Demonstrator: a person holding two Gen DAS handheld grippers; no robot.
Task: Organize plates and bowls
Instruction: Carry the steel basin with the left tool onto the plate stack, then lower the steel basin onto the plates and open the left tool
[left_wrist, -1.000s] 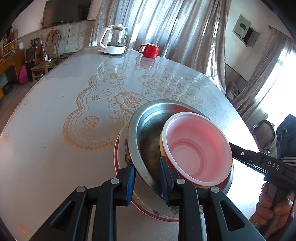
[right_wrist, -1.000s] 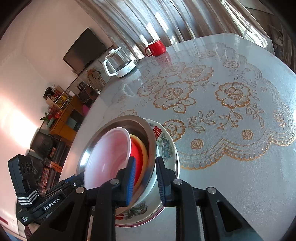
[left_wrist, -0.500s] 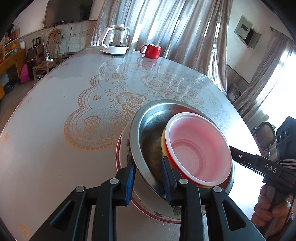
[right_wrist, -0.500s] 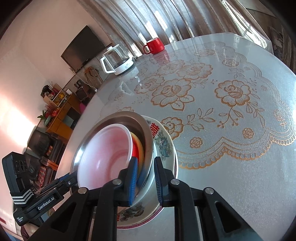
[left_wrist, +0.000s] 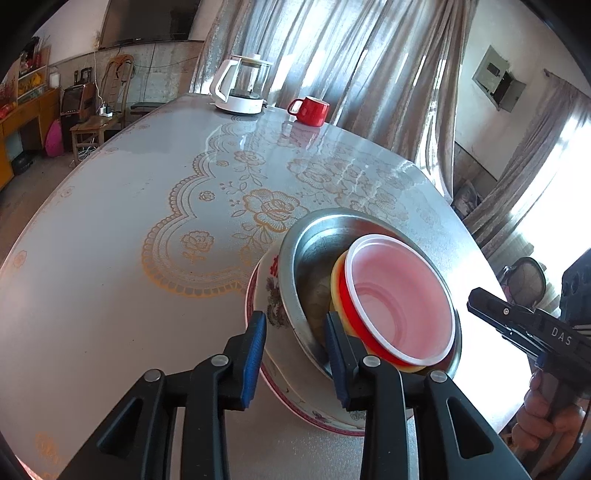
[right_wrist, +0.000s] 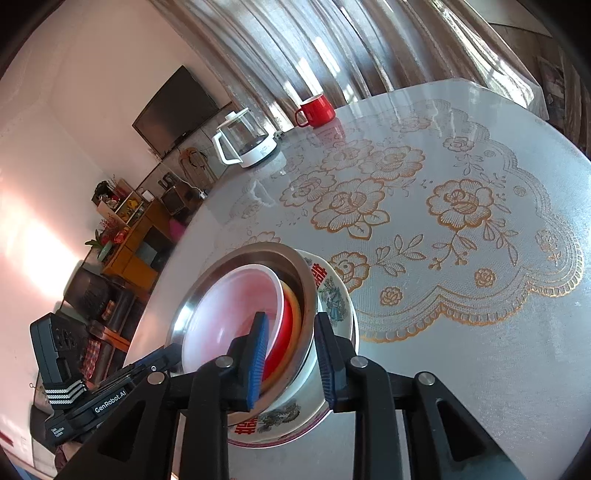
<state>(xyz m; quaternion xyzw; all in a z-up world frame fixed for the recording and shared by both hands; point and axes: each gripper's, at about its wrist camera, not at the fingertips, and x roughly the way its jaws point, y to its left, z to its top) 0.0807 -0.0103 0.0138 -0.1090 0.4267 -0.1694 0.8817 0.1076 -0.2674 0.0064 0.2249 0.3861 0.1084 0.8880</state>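
The round table under a pale cloth with gold lace roses (left_wrist: 110, 229) ran bare from the near edge to a glass kettle with a white handle (left_wrist: 242, 88) and red mug (left_wrist: 309, 110) at the curtained far side. Near its edge sat a floral porcelain bowl (right_wrist: 332, 299), nesting a steel bowl (left_wrist: 314, 251), partly hidden yellow and red bowls, and a translucent pink plastic bowl (left_wrist: 399, 299). The left gripper (left_wrist: 295, 349) and right gripper (right_wrist: 290, 354) each stood spread astride the rims, gripping nothing.

Plastic bowls (left_wrist: 400, 299) nest in steel bowl (left_wrist: 306, 254), itself in porcelain bowl (left_wrist: 275, 295).
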